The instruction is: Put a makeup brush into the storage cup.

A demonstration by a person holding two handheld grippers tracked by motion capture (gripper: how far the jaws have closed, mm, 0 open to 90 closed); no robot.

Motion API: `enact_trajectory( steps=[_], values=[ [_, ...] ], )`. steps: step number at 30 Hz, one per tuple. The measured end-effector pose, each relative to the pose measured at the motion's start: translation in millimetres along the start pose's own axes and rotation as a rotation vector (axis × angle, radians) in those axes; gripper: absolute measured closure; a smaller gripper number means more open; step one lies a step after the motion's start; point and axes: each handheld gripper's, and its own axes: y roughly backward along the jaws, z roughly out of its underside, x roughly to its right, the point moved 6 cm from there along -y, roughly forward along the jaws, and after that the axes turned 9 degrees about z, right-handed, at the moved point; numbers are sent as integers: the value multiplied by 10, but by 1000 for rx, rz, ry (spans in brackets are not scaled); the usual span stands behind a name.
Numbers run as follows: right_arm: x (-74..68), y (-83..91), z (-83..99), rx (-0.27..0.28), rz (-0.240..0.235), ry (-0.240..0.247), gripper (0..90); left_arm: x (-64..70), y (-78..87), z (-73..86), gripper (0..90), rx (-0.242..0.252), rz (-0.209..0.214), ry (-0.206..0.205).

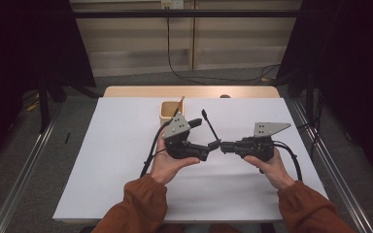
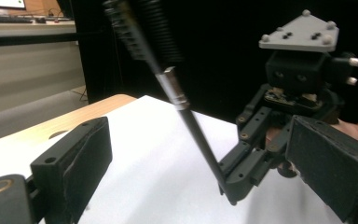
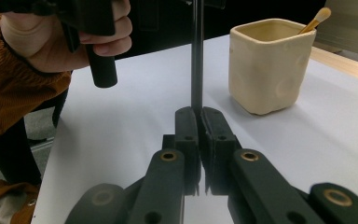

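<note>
Right gripper [image 1: 219, 145]: its jaws are pressed together on the lower end of a slim black brush [image 1: 210, 127]. In the right gripper view the two jaw tips meet on the handle [image 3: 196, 70], with no gap to either side.

Black brush: it rises from the right gripper's jaws and leans away over the table toward the cup. In the left gripper view it crosses the frame as a slanting dark rod [image 2: 200, 140] with a metal ferrule and a ribbed, blurred upper part — its lower end sits in the far gripper's [image 2: 230, 186] tips.

Left gripper [image 1: 208, 153]: its jaws stand wide apart and hold nothing. In its own view the two black pads sit at the left and right edges, and the brush passes through the space between and beyond them; whether it touches either pad, I cannot tell.

Gripper to gripper: in the high view the two point at each other, tips just beside one another above the middle of the white table [image 1: 121, 165].

Cup [image 1: 169, 113]: a cream, square-sided pot behind the left gripper near the table's far edge, upright — a wooden stick [image 3: 313, 21] leans in it against the rim.

Left hand [image 3: 51, 42]: wrapped round its gripper's black grip, rust-brown sleeve behind.
</note>
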Motion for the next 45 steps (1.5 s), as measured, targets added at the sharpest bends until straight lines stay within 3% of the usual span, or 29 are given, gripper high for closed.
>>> enact_trajectory(
  steps=[5,15,25,36,45],
  values=[
    [-1,-3,5,-1,-2,-1,858,-1,-15,-2,166,-6,5,-28],
    [11,-5,10,-3,-1,0,859,-43,27,-41,456,24,-20,-6],
    [-27,-55,20,-9,-10,1,859,-33,42,-46,676,29,18,35],
    [-20,-65,36,-8,-7,-3,858,-49,54,-43,797,37,37,67],
    [-72,-100,22,-4,-18,2,858,-1,87,-84,831,38,60,79]
  ],
)
